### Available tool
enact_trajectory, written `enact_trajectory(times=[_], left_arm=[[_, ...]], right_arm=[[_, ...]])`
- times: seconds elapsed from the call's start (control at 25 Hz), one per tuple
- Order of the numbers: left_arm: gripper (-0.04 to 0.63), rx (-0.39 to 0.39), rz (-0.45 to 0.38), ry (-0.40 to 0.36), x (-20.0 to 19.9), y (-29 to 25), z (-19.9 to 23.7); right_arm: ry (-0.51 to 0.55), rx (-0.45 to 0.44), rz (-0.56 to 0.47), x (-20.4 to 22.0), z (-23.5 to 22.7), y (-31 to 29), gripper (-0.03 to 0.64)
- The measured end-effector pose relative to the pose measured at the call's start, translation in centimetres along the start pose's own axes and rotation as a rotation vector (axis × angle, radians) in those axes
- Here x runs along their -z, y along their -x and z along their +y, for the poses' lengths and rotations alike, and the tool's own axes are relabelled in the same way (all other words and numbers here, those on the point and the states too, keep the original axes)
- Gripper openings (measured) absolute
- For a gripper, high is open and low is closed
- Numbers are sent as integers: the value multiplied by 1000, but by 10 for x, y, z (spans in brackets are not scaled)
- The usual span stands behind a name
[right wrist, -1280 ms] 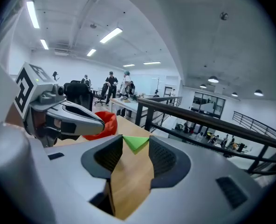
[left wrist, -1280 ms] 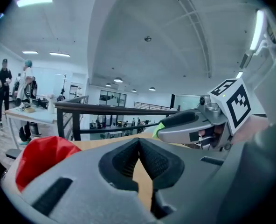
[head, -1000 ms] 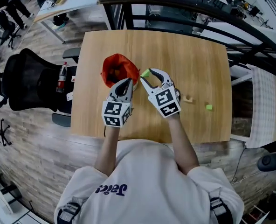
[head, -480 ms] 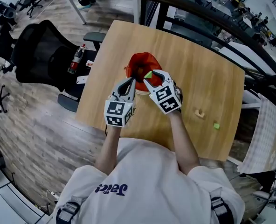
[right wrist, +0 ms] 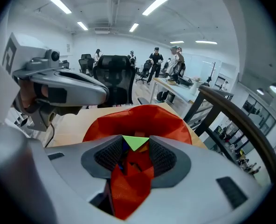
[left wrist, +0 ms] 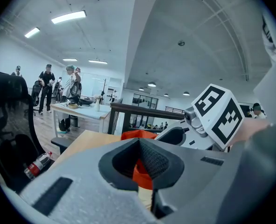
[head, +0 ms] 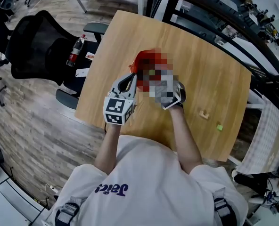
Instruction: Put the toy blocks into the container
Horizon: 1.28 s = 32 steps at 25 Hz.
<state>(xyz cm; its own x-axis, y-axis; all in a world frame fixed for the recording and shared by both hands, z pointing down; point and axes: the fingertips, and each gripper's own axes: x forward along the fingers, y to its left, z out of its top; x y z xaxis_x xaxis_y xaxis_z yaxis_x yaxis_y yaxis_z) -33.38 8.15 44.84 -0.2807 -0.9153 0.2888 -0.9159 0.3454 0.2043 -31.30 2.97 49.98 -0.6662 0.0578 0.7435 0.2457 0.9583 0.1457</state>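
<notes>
The person wears a white short-sleeved T-shirt with dark blue lettering on the chest and black straps at the shoulders. The light grey plastic left gripper and right gripper have black ribbed pads. Each carries a white cube with black square markers.

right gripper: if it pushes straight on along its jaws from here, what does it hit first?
Likely the red bag: the right gripper, shut on the green block, points into its open mouth, so the far inner wall comes first. Depth is unclear.
</notes>
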Motion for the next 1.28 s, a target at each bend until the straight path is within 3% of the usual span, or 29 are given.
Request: enact_trajectory(times=[0.2,0.68,0.96,1.28], left_arm=[[14,-8,1,19,1,-9,17],[14,21,5,16,1,-16,9],[14,93,9,-31,-7,-20,-37],[14,242,51,-109,2,-33,-121]], right_arm=[[23,-12,65,4,-3,-15,183],[-34,12,-37,2,-5,2,199],[-221,50,-175,18,-14,47,198],[-339,179,-192,80,-31,108,190]])
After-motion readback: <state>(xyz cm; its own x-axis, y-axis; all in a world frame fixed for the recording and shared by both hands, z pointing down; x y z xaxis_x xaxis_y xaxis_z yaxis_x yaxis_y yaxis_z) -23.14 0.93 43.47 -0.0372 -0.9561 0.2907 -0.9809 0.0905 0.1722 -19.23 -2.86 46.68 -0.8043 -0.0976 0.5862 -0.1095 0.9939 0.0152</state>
